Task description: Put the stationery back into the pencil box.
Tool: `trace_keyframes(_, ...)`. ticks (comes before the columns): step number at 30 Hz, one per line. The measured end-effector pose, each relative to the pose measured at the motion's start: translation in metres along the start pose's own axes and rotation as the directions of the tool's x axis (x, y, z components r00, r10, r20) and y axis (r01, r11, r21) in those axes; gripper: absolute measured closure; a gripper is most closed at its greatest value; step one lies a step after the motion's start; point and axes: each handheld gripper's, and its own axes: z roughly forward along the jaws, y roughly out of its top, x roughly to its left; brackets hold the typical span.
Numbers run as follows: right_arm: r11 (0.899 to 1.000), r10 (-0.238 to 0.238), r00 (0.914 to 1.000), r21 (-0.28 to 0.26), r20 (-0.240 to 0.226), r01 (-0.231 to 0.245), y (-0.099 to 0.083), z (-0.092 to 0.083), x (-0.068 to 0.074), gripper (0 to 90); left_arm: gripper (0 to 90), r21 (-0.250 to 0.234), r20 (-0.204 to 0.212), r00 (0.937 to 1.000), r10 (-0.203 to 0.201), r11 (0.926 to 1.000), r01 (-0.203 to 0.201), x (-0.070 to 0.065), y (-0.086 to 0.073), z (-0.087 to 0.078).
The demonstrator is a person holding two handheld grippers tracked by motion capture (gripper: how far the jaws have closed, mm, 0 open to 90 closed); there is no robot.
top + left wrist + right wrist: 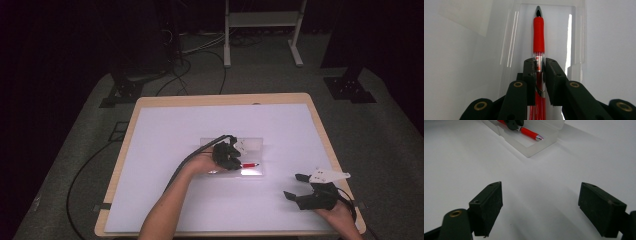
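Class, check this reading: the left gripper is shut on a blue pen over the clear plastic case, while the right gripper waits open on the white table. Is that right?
Not quite: the pen is red, not blue, as the left gripper view shows. The rest stands: the left gripper is shut on it over the clear plastic case, and the right gripper waits open on the white table.

Red pen [538, 35]: rear end cut off by bottom edge of left gripper view, mid-barrel hidden between black jaws. In right gripper view, pen's rear hidden behind left gripper [514, 123], itself cut by top edge. Clear case [252, 172] faint in high view; lid and tray hard to separate.
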Motion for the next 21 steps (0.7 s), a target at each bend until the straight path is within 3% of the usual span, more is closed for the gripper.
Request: trace_keyframes(21, 1.000, 0.000, 1.0000, 0.001, 0.004, 0.000, -0.0007, 0.0002, -0.0001, 18.9, 70.2, -0.033, -0.010, 0.9998, -0.015, 0.9994, 0.015, -0.0018, -0.0014, -0.0095)
